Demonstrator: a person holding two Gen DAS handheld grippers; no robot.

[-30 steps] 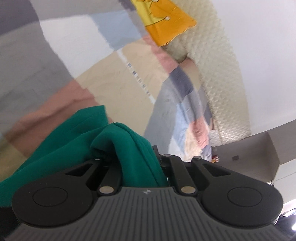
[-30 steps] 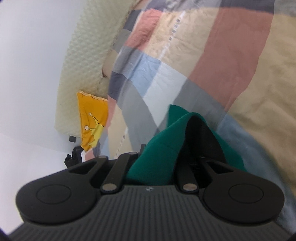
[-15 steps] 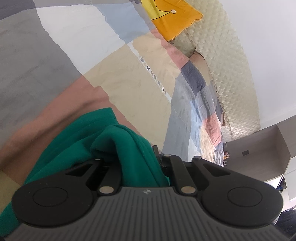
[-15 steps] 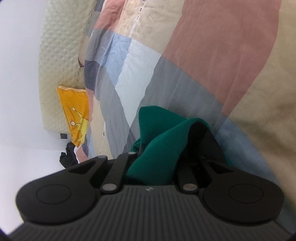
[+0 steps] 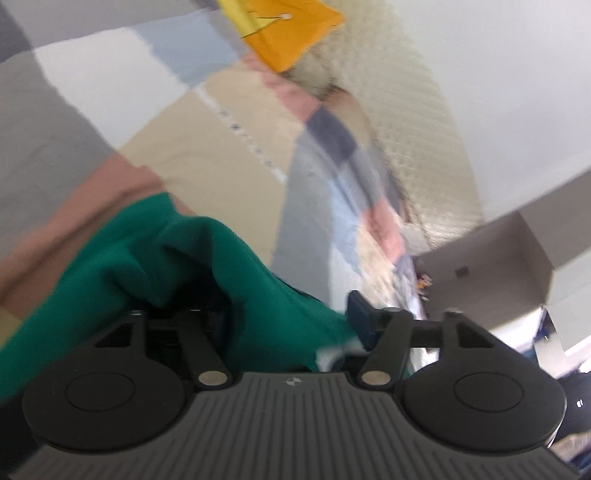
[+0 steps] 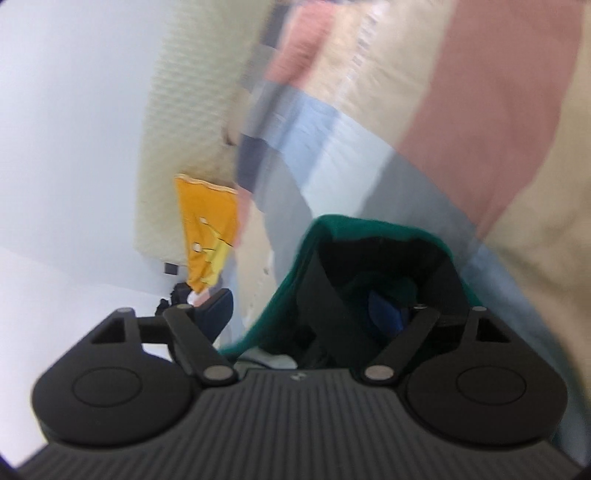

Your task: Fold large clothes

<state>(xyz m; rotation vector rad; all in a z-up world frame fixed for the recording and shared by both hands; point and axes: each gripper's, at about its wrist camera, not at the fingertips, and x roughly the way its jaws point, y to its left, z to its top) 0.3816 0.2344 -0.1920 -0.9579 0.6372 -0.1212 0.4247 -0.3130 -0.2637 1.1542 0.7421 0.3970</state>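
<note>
Both frames are motion-blurred. Left gripper: jaws spread wide, green garment bunched loose between them and draped over the left finger, not pinched. Right gripper: jaws also apart, garment slung over the right finger like a hood, dark inside. Garment sits at both grippers above the patchwork quilt. Orange pillow at the quilted headboard, well apart from the garment. White wall behind.

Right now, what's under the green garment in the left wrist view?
The patchwork quilt shows beyond the green garment. The garment hides the left gripper partly; the surface directly beneath is covered.
</note>
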